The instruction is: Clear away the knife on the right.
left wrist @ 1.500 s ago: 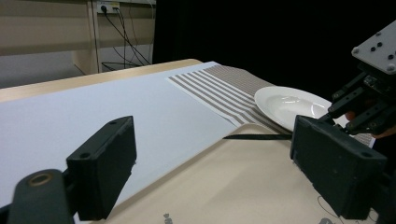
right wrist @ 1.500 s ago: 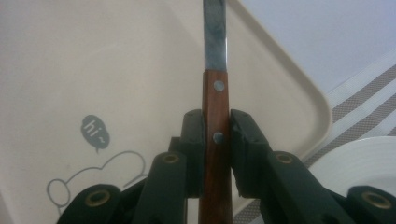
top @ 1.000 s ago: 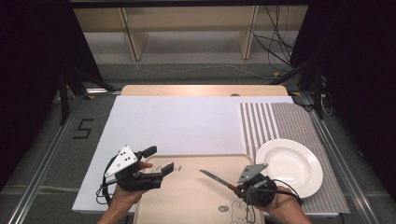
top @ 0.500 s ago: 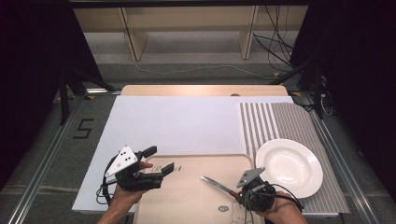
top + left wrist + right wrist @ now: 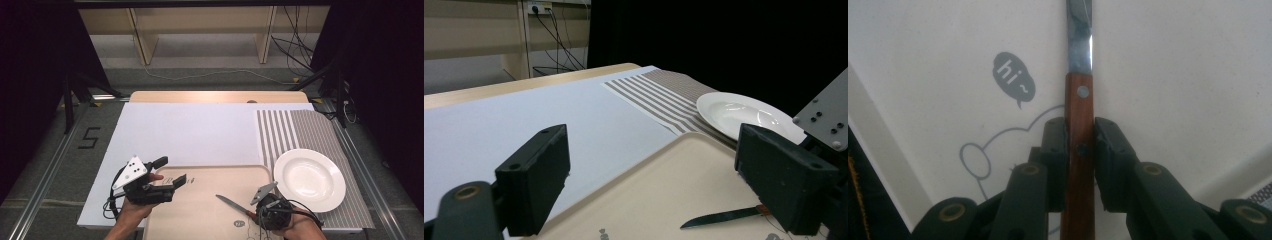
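A: Where is the knife [image 5: 231,203]?
B: Over the near right part of the beige tray [image 5: 200,220], its wooden handle pinched between the jaws of the right gripper [image 5: 254,215], blade pointing far-left.
A: And the left gripper [image 5: 171,174]?
B: Jaws spread with nothing between them, at the tray's near-left corner. The white plate [image 5: 309,179] sits right of the tray.

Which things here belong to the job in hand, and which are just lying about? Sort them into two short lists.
In the job:
- knife, wooden handle clamped in the right gripper
- beige tray beneath it
- left gripper, open, empty, over the tray's left edge

Lying about:
- white plate
- striped mat under the plate
- white sheet on the table
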{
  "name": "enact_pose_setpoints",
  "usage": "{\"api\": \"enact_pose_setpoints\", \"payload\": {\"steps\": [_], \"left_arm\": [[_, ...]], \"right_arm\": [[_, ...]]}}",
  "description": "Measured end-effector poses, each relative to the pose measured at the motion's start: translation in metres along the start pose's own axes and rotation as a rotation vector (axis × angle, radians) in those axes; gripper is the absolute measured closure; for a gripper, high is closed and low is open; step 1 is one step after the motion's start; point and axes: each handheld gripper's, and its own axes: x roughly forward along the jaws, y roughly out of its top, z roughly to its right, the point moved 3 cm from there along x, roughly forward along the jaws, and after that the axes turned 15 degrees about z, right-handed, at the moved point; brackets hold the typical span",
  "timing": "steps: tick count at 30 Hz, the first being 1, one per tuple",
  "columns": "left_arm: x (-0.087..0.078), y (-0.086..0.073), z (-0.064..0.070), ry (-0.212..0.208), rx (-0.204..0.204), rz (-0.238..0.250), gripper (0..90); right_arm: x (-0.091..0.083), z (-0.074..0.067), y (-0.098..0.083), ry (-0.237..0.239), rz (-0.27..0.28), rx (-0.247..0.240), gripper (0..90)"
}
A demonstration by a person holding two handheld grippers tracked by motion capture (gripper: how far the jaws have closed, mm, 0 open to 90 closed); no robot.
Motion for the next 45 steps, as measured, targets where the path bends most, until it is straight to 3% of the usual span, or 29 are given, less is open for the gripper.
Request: {"api": "enact_pose_setpoints", "payload": {"steps": [9, 11, 13, 16, 20, 23, 24, 27, 32, 40, 45], "left_arm": [[0.000, 0.000, 0.000, 0.000, 0.001, 0.000, 14.4], [0.000, 0.000, 0.000, 0.001, 0.001, 0.000, 14.4], [0.000, 0.000, 0.000, 0.001, 0.001, 0.000, 14.4], [0.000, 0.000, 0.000, 0.000, 0.001, -0.001, 14.4], [0.001, -0.001, 0.000, 0.002, 0.002, -0.002, 14.4], [0.001, -0.001, 0.000, 0.003, 0.002, -0.003, 14.4], [0.001, -0.001, 0.000, 0.004, 0.001, -0.002, 14.4], [0.001, -0.001, 0.000, 0.004, 0.002, -0.003, 14.4], [0.001, 0.000, -0.001, 0.003, 0.002, -0.002, 14.4], [0.001, -0.001, 0.000, 0.004, 0.001, -0.002, 14.4], [0.001, -0.001, -0.001, 0.003, 0.001, -0.003, 14.4]], "right_arm": [[0.003, -0.002, -0.002, 0.008, -0.032, -0.009, 75.4], [0.002, -0.001, -0.002, 0.017, -0.024, -0.006, 69.0], [0.001, 0.001, 0.000, 0.023, -0.003, 0.000, 54.4], [-0.002, 0.002, 0.006, 0.016, 0.053, -0.009, 44.2], [-0.004, -0.002, 0.014, 0.011, 0.132, -0.042, 43.0], [-0.003, -0.006, 0.017, 0.014, 0.159, -0.068, 46.8], [-0.001, -0.010, 0.021, 0.027, 0.187, -0.102, 55.9], [0.003, -0.015, 0.024, 0.030, 0.205, -0.122, 66.8], [0.010, -0.018, 0.025, 0.045, 0.190, -0.174, 80.2], [0.018, -0.018, 0.024, 0.048, 0.167, -0.205, 89.3], [0.024, -0.018, 0.022, 0.062, 0.147, -0.209, 90.0]]}}
